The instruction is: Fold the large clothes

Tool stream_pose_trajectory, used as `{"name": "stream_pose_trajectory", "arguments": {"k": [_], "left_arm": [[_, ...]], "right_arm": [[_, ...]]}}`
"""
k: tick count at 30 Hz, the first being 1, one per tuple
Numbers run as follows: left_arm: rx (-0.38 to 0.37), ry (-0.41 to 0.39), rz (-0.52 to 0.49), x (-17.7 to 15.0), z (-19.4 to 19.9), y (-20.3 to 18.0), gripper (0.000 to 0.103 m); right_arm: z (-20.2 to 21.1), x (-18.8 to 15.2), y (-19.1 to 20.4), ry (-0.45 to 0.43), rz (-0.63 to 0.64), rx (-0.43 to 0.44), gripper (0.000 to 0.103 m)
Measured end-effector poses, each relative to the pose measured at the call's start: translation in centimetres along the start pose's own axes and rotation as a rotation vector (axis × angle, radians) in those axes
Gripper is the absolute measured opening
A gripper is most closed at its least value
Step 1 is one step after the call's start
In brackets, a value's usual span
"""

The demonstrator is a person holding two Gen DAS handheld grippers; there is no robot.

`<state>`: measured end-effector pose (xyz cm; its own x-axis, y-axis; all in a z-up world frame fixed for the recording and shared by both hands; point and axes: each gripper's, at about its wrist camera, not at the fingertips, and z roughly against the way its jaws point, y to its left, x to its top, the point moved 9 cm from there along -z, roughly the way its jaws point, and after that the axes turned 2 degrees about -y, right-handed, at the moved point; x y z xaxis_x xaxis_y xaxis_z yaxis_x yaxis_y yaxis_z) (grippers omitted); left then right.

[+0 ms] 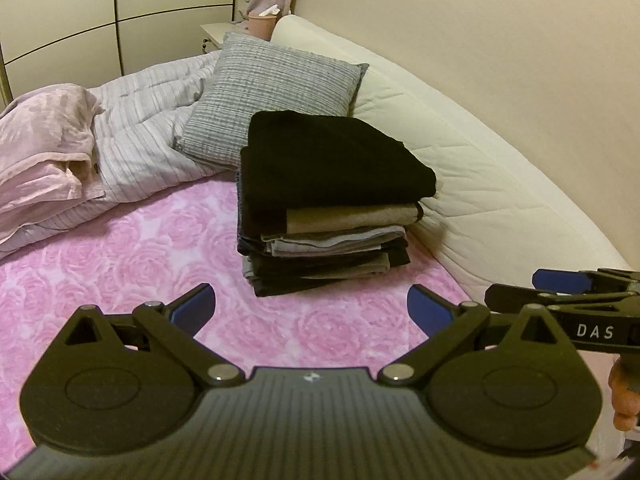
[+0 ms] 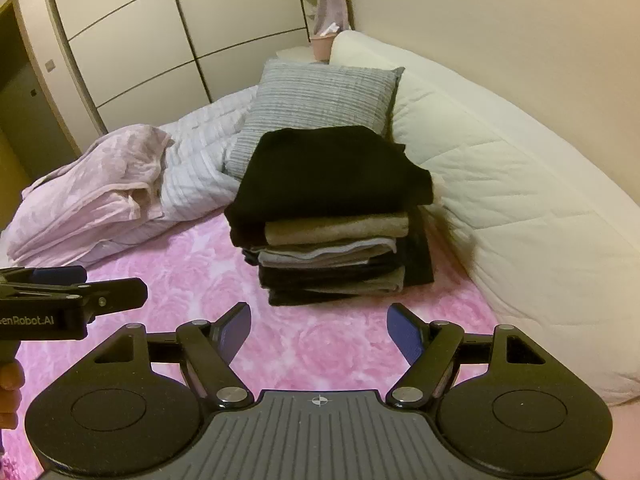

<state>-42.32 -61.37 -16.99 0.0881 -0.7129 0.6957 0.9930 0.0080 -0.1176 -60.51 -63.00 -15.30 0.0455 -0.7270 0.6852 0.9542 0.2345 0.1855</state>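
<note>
A stack of folded clothes [image 1: 324, 216] [image 2: 332, 232] stands on the pink rose-patterned bedspread [image 1: 120, 264] [image 2: 192, 280], topped by a folded black garment [image 1: 328, 160] [image 2: 332, 172] over tan, grey and dark layers. My left gripper [image 1: 311, 310] is open just short of the stack, nothing between its blue pads. My right gripper [image 2: 319, 330] is open too, empty, a little in front of the stack. Each gripper shows at the edge of the other's view, side by side.
A grey striped pillow [image 1: 276, 92] [image 2: 320, 112] leans behind the stack. A rumpled pink blanket [image 1: 44, 148] [image 2: 100, 192] and a striped duvet [image 1: 144, 140] lie to the left. A cream quilted headboard [image 1: 460, 168] [image 2: 500, 208] runs along the right, a wardrobe [image 2: 132, 40] behind.
</note>
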Motion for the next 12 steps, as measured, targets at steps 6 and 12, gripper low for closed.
{"name": "stream_pose_trajectory", "arguments": {"k": [6, 12], "left_arm": [[-0.014, -0.001, -0.011, -0.02, -0.25, -0.5, 0.101], [-0.006, 0.006, -0.016, -0.24, -0.62, -0.66, 0.101]], "right_arm": [[0.44, -0.3, -0.61, 0.0, -0.012, -0.022, 0.072], [0.29, -0.52, -0.7, 0.009, -0.014, -0.022, 0.072]]}}
